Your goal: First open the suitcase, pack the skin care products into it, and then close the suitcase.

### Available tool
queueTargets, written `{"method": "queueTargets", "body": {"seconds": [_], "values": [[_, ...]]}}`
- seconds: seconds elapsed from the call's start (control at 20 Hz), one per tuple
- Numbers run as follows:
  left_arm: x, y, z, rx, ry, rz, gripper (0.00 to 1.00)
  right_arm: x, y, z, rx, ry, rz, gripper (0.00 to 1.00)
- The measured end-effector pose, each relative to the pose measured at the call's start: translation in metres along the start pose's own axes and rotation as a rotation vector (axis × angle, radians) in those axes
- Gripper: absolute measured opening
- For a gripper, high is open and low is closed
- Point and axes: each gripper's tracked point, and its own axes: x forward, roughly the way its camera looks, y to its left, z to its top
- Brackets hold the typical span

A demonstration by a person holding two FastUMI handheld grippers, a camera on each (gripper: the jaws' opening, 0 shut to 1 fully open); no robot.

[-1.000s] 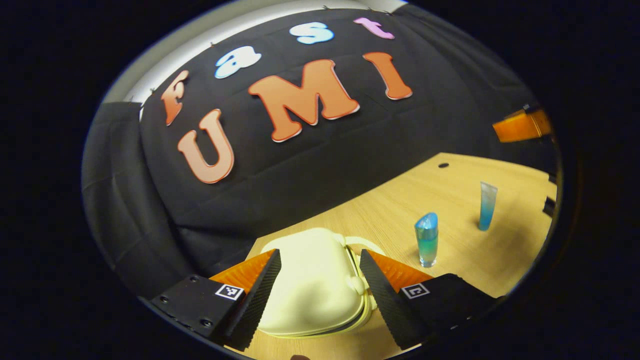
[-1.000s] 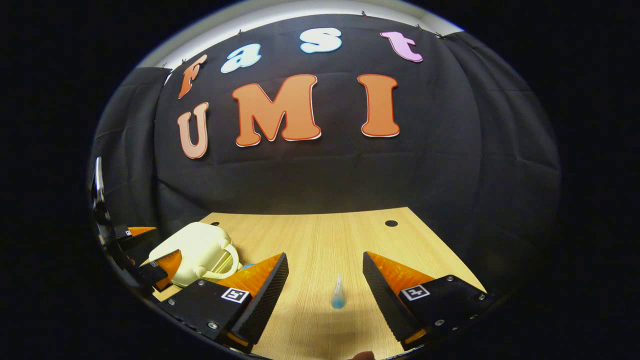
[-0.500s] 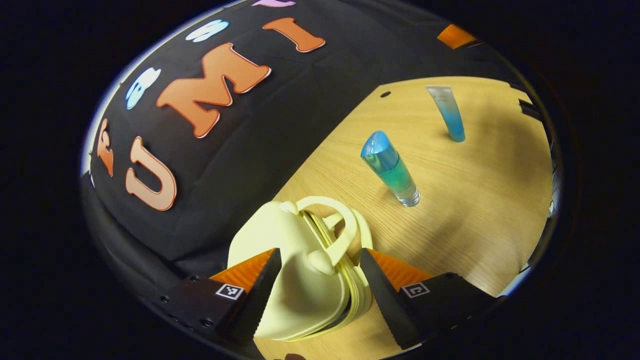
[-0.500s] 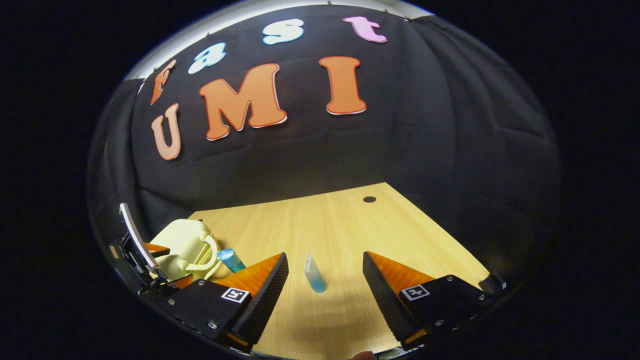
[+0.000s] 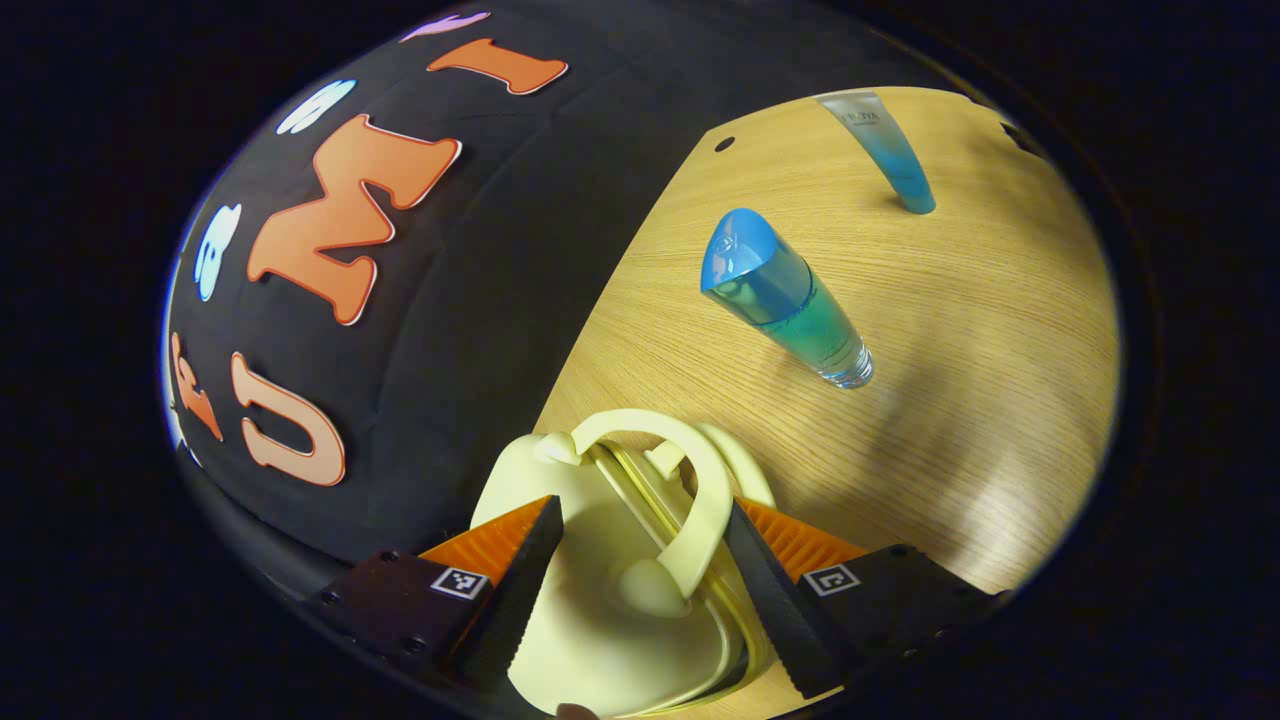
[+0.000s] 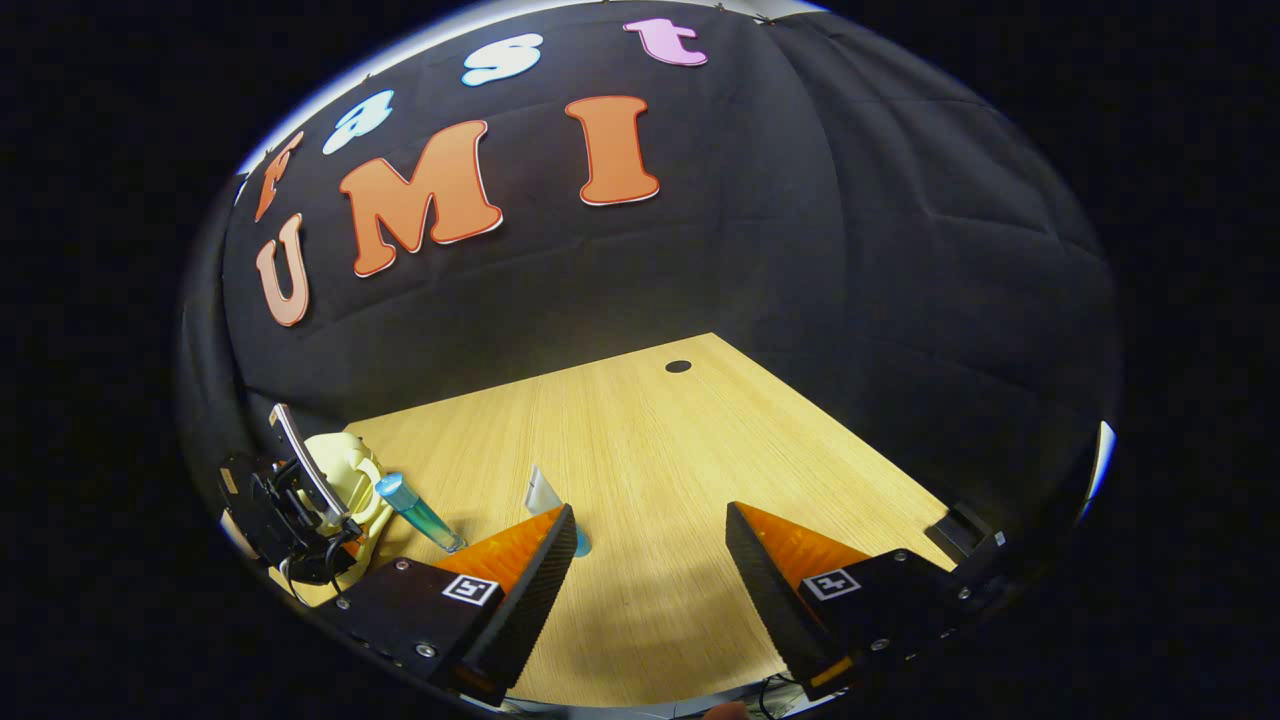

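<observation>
A small cream suitcase (image 5: 600,610) lies shut on the wooden table (image 5: 960,330), its looped handle (image 5: 690,500) turned up. In the left gripper view my left gripper (image 5: 640,590) stands open, its fingers on either side of the handle end and clasp knob (image 5: 645,588). A blue-green bottle (image 5: 790,305) stands upright beyond the case, and a blue tube (image 5: 885,150) stands farther off. In the right gripper view my right gripper (image 6: 650,590) is open over bare table, with the tube (image 6: 545,495) just behind its left finger, the bottle (image 6: 420,515) to the left, and the suitcase (image 6: 350,470) under the left gripper (image 6: 290,500).
The table's far edge meets the black cloth wall (image 6: 700,270). A small round hole (image 6: 678,366) sits in the tabletop near the back. The table's right edge (image 6: 880,450) drops off close to my right gripper.
My left gripper has come closer to the suitcase and now straddles its handle end. The right gripper view has swung right, so the tube and bottle have slid left in it.
</observation>
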Motion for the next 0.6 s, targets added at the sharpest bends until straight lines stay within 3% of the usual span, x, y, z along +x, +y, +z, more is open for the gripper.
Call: {"method": "queueTargets", "body": {"seconds": [0.15,0.25,0.3,0.35,0.4,0.5,0.55,0.6], "values": [[0.005,-0.008,0.005,0.023,-0.011,-0.024,0.96,0.0,-0.005,-0.002,0.023,0.009,-0.015,0.95],[0.006,-0.017,0.005,0.022,-0.003,-0.044,0.87,-0.003,-0.007,-0.002,0.02,0.004,-0.021,0.95],[0.012,-0.021,0.003,0.032,0.01,-0.032,0.65,-0.004,-0.008,-0.002,0.011,0.001,-0.024,0.95],[0.016,-0.022,-0.002,0.058,0.038,-0.033,0.52,-0.006,-0.007,-0.002,0.001,0.0,-0.023,0.95],[0.016,-0.026,-0.007,0.073,0.074,-0.042,0.51,-0.008,-0.005,-0.002,-0.008,0.0,-0.018,0.95],[0.019,-0.024,0.0,0.123,0.075,-0.016,0.24,-0.012,-0.001,-0.002,-0.018,0.001,-0.006,0.95],[0.018,-0.023,0.004,0.125,0.07,0.002,0.16,-0.014,0.002,-0.003,-0.023,-0.001,-0.001,0.95],[0.019,-0.03,0.002,0.132,0.071,-0.027,0.1,-0.016,0.005,-0.003,-0.028,-0.003,0.006,0.95]]}}
